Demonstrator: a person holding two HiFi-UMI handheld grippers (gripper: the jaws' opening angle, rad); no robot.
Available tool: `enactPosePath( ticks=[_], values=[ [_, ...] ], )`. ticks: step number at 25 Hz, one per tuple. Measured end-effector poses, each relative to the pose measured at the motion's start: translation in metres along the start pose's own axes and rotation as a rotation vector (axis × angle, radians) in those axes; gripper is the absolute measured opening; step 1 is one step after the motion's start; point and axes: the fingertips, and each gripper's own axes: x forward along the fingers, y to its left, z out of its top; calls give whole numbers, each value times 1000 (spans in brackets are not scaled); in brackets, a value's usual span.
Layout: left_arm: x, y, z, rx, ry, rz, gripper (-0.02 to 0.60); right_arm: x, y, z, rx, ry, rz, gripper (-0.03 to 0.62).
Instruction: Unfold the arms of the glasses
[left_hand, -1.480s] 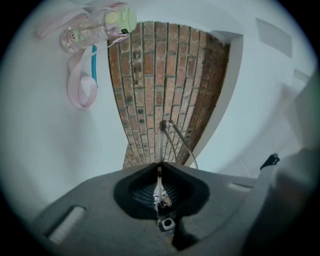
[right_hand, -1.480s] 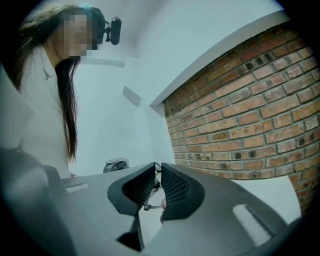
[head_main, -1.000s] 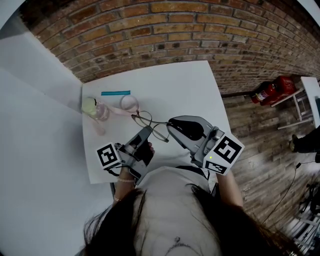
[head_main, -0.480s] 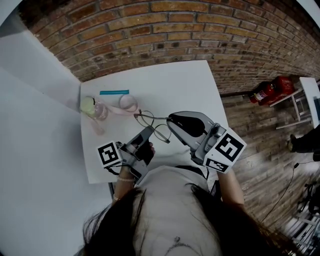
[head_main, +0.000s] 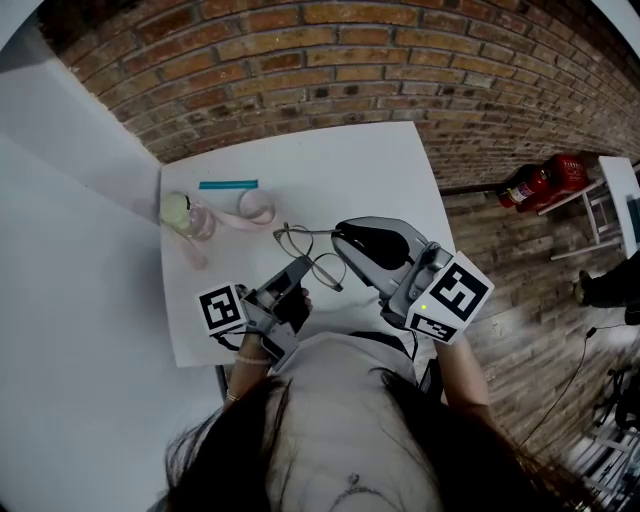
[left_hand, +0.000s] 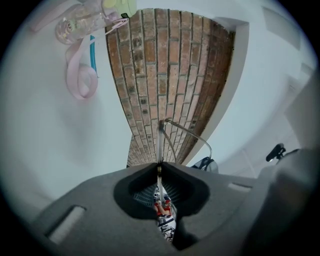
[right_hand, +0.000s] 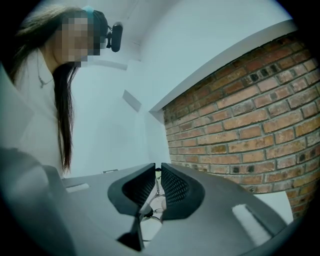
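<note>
Thin wire-rimmed glasses (head_main: 308, 252) hang in the air above the white table (head_main: 350, 165), between the two grippers. My left gripper (head_main: 302, 268) comes from the lower left and is shut on a thin metal arm of the glasses (left_hand: 160, 145), which runs out between its jaws. From the right, my right gripper (head_main: 340, 240) is shut on another wire part of the glasses (right_hand: 156, 184), seen only as a thin strip between its ribbed pads. In the left gripper view the rest of the frame (left_hand: 190, 134) curves off to the right.
At the table's left end lie a clear pink bottle with a green cap (head_main: 185, 215), a pink strap loop (head_main: 256, 208) and a blue stick (head_main: 228, 185). A brick wall (head_main: 400, 60) stands behind the table. On the floor at right lies a red fire extinguisher (head_main: 540, 182).
Both grippers and the glasses have drifted slightly right and toward the person. The hold on the glasses looks the same.
</note>
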Motion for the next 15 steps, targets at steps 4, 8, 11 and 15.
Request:
enactPosePath(
  ticks=[4,8,11,15],
  values=[
    [1,1,-2,4,13,-1,23,1,-1,1,-5,-5,1,43],
    [2,0,-4,12,25,3,23,1,-3,6,-11,-15,-2,43],
    [3,0,-6,23,34,5,23,1,-3,10,-20,-21,-9,43],
    [3,0,-9,36,47,10,21,1,-4,12,-34,-27,-19,43]
  ],
)
